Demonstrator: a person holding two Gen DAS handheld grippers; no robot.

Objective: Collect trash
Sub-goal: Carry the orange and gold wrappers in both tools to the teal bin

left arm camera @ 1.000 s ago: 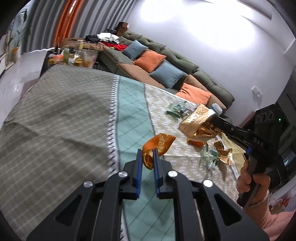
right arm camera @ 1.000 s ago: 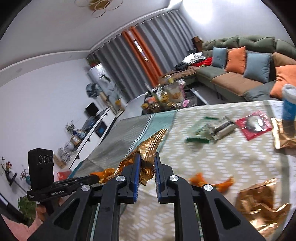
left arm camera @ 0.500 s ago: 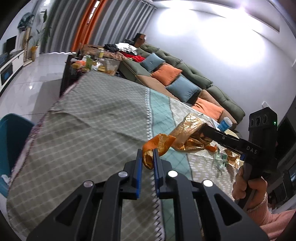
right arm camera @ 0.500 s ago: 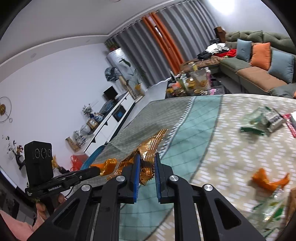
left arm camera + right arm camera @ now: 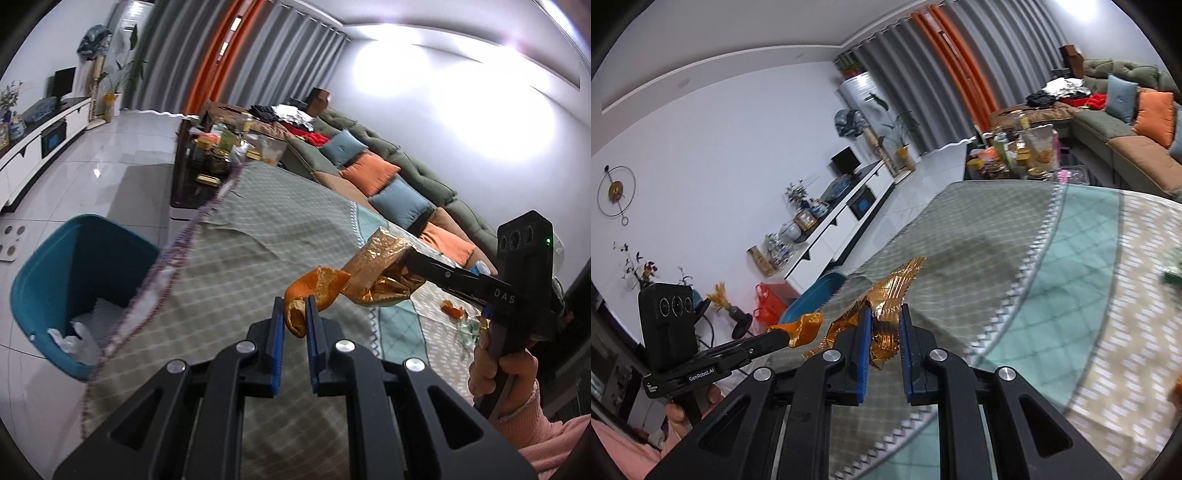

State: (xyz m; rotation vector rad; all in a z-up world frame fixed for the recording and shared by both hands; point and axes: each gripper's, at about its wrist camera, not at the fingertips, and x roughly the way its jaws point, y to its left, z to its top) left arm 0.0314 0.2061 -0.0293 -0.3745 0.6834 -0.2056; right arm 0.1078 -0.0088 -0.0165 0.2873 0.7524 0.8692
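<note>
My left gripper [image 5: 294, 308] is shut on a curled orange peel [image 5: 317, 286], held above the checked tablecloth [image 5: 236, 258]. Just right of it, my right gripper [image 5: 404, 260] grips a crumpled gold foil wrapper [image 5: 380, 269]. The right wrist view shows my right gripper [image 5: 882, 317] shut on that gold wrapper [image 5: 890, 295], with my left gripper [image 5: 788, 338] and its orange peel [image 5: 805, 328] at lower left. A teal bin [image 5: 74, 280] holding white trash stands on the floor past the table's left edge; its rim [image 5: 816, 295] peeks over the table edge in the right wrist view.
More trash lies on the cloth at the right: an orange peel scrap [image 5: 452, 310] and a clear wrapper [image 5: 467, 326]. A cluttered coffee table [image 5: 225, 155] and a sofa with cushions [image 5: 373, 173] stand beyond. A white TV cabinet [image 5: 846, 218] lines the far wall.
Both grippers have swung left across the table with their trash still held. The teal bin has come into the left wrist view, and the littered end of the table has slid off to the right.
</note>
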